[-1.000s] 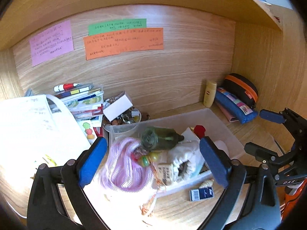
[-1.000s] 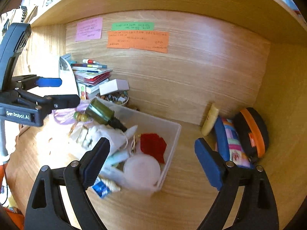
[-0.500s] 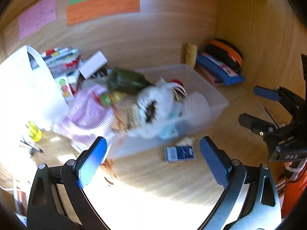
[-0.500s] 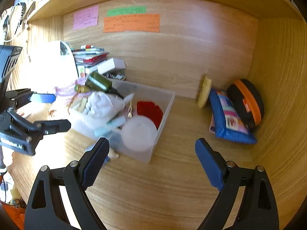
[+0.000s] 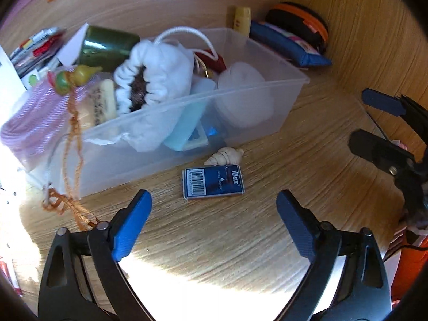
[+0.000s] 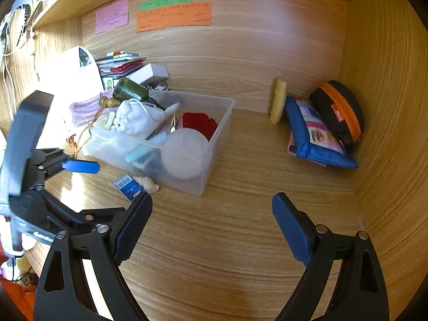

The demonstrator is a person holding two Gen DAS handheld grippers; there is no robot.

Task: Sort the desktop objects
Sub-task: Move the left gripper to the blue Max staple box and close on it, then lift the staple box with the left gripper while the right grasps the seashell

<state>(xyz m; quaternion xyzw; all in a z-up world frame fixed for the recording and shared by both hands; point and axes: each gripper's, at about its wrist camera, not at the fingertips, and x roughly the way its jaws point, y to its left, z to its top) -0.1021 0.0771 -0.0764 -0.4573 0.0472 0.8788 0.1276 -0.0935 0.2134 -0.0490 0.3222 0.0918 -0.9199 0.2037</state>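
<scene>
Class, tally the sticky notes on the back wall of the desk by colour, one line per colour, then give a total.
Pink note: 1
Green note: 1
Orange note: 1
Total: 3

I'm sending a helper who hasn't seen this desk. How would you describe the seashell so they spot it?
Find the clear plastic bin on the wooden desk. On the desktop just outside its front wall lies a blue box; the seashell sits between them, small, cream and spiralled, unlike the flat box.
</scene>
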